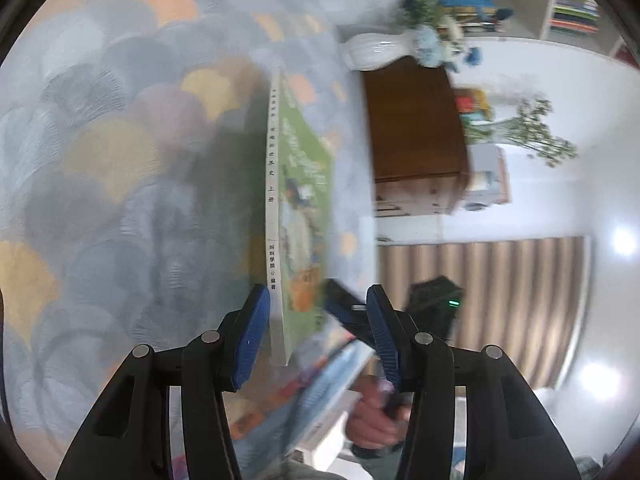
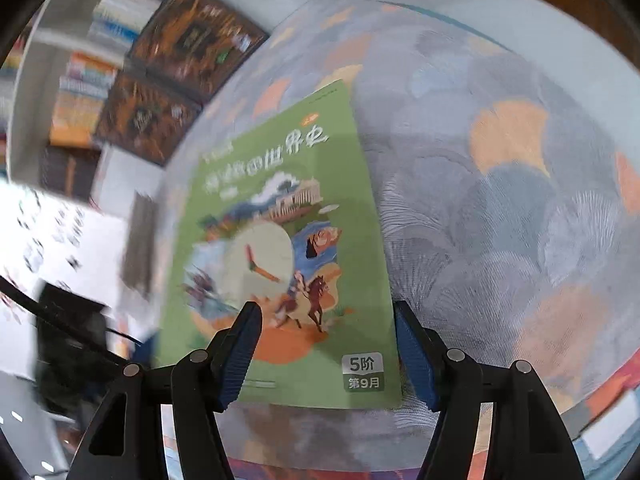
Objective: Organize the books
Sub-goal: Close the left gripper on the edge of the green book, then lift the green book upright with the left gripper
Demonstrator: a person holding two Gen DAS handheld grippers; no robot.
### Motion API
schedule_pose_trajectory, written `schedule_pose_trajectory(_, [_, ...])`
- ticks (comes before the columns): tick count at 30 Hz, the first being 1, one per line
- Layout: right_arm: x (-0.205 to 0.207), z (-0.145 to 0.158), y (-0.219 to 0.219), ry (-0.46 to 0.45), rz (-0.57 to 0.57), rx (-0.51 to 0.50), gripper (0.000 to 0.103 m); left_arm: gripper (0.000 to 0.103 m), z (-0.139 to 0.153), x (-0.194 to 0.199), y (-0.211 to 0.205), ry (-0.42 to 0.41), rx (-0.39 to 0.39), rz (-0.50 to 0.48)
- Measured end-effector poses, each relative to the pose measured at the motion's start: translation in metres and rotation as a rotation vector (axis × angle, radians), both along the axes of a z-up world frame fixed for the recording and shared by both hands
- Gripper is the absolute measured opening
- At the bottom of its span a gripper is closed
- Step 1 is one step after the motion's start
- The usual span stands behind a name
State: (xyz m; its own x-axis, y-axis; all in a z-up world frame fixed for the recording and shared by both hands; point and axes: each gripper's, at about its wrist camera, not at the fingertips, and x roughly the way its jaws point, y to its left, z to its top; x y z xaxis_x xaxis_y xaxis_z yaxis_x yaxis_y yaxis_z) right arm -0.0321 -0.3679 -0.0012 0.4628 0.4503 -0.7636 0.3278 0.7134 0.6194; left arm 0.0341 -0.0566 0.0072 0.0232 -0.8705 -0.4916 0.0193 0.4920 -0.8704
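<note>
A green book (image 2: 280, 240) with an illustrated cover of a horse rider and buildings lies flat on a table covered by a cloth (image 2: 500, 220) patterned with grey, blue and orange fan shapes. In the right wrist view the right gripper (image 2: 328, 354) hangs over the near end of this book, its blue pads (image 2: 240, 356) standing apart on either side of the cover's lower part, roughly half open, pressing on nothing. In the left wrist view the same book (image 1: 300, 200) shows edge-on, its pale spine printed with characters, running away from the left gripper (image 1: 320, 336). That gripper's fingers are partly open with the book's near corner between them; whether either pad touches it cannot be told. Also between those fingers lies a second, blurred book (image 1: 328, 384) with a bluish cover, and beyond it a hand (image 1: 376, 420) on a dark handle. Farther off stand a white vase (image 1: 372, 54) with blue flowers, a wooden cabinet (image 1: 416, 128) and shelves of books (image 2: 92, 92).
</note>
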Motion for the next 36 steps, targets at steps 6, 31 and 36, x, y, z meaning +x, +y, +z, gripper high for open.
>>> schedule_pose_trajectory(6, [-0.003, 0.003, 0.006, -0.008, 0.008, -0.036, 0.065, 0.046, -0.005, 0.008, 0.002, 0.007, 0.028, 0.023])
schedule_pose_trajectory(31, [0.019, 0.009, -0.005, 0.076, 0.062, -0.006, 0.065, 0.042, -0.005, 0.006, -0.046, -0.154, 0.467, -0.002])
schedule_pose_trajectory(36, [0.021, 0.013, 0.001, 0.088, 0.103, -0.102, 0.061, 0.042, 0.001, -0.007, -0.058, -0.233, 0.63, -0.068])
